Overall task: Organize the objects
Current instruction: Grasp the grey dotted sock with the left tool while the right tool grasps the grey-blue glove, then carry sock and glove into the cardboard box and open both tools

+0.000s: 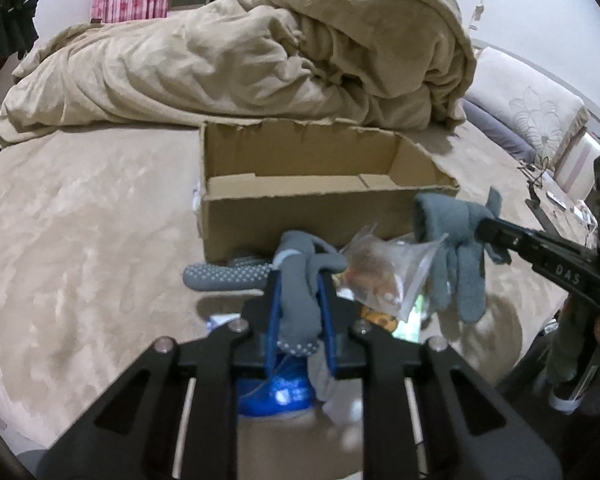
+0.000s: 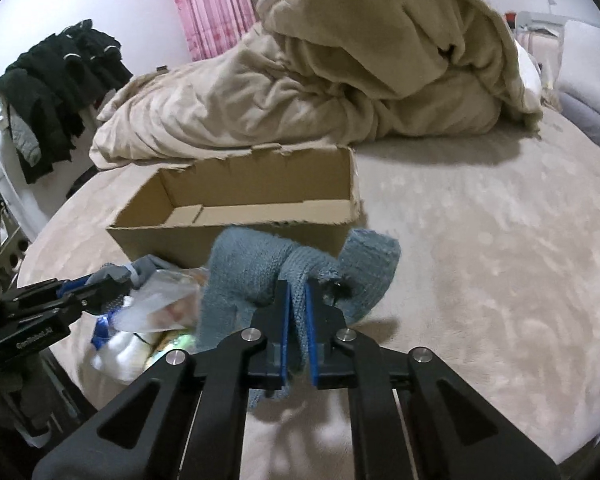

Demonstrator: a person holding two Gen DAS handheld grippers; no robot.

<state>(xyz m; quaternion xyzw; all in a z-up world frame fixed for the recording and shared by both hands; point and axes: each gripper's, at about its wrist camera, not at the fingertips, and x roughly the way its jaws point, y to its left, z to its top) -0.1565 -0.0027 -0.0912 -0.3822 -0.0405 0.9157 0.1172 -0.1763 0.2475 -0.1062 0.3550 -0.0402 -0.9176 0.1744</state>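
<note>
Both pairs of tongs are clenched on gloves above the bed (image 1: 80, 208), each holding one of a grey pair. The left tongs (image 1: 298, 280) grip a grey glove with dotted grip bumps (image 1: 296, 280) between blue pads; its fingers stick out to the left of the tips and the cuff end hangs down between the two arms. The right tongs (image 2: 298, 292) are closed on a plain grey knit glove (image 2: 252, 264), which bunches up over the tips and droops to either side, its fingers dangling toward the bed in the left wrist view (image 1: 456, 248). Just ahead of both tongs sits an open cardboard box (image 1: 300, 216) on the beige bed cover, its torn top edges facing up and its inside showing only bare cardboard. Between the two tongs, in front of the box's near wall, lies a clear plastic bag (image 1: 384, 272) with brownish contents, and under the left tongs there is something blue (image 1: 276, 396) that is too blurred to name. Beyond the box, a rumpled beige duvet (image 1: 260, 56) is heaped across the far side of the bed. Pink curtains (image 2: 208, 4) hang behind it, and off to the far left of the right tongs dark clothes (image 2: 56, 88) are draped in a pile.
</note>
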